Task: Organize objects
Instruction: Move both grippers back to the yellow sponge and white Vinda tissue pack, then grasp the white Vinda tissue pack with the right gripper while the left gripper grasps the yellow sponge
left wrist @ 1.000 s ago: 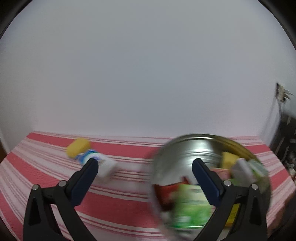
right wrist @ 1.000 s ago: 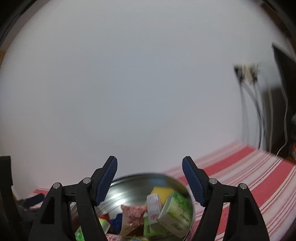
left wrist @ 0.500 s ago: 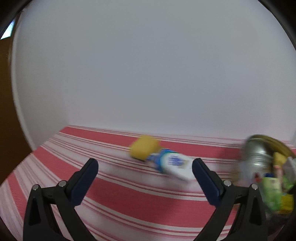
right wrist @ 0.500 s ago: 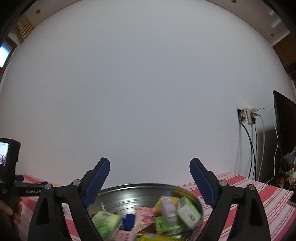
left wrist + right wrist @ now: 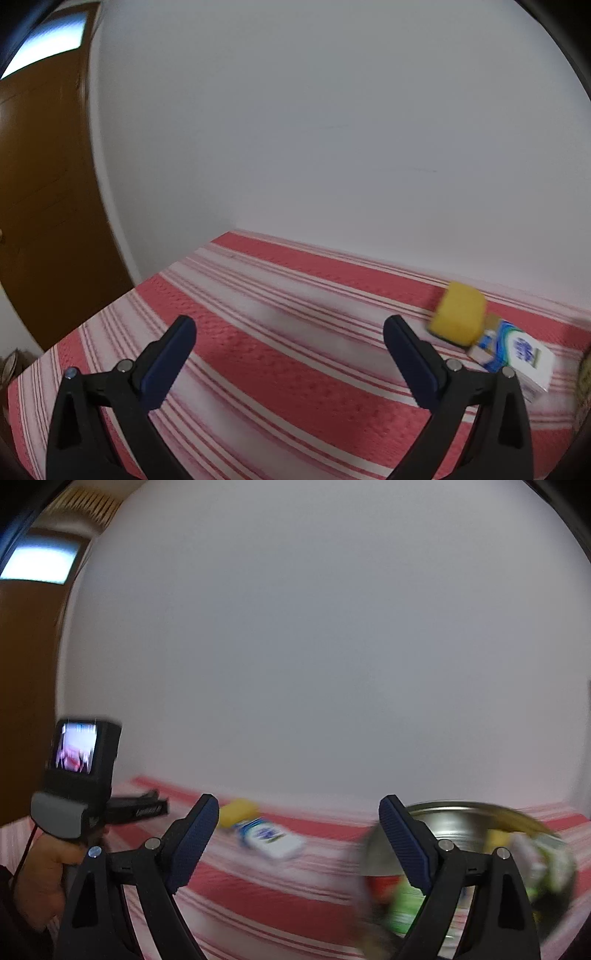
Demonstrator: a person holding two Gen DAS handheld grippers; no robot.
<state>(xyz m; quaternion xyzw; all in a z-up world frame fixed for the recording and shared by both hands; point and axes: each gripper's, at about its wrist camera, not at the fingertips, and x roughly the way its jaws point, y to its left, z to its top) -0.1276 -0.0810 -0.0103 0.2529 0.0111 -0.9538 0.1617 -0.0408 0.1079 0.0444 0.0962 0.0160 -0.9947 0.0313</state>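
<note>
A yellow sponge (image 5: 458, 315) and a white-and-blue carton (image 5: 517, 354) lie together on the red-and-white striped cloth (image 5: 295, 369), to the right of my left gripper (image 5: 288, 332), which is open and empty. The right wrist view is blurred: the yellow sponge (image 5: 238, 812) and the carton (image 5: 271, 836) sit ahead between the fingers, well beyond them. A metal bowl (image 5: 461, 814) filled with several packets stands at the right, behind the right finger. My right gripper (image 5: 297, 812) is open with nothing between its pads.
A white wall runs along the back of the table. A brown door (image 5: 40, 206) stands at the left. In the right wrist view a hand (image 5: 44, 871) holds the left gripper's body and camera (image 5: 81, 771) at the left.
Both views have swung left. The bowl slid out of the left wrist view and to the right edge of the right wrist view; sponge and carton moved right. The right jaws widened slightly.
</note>
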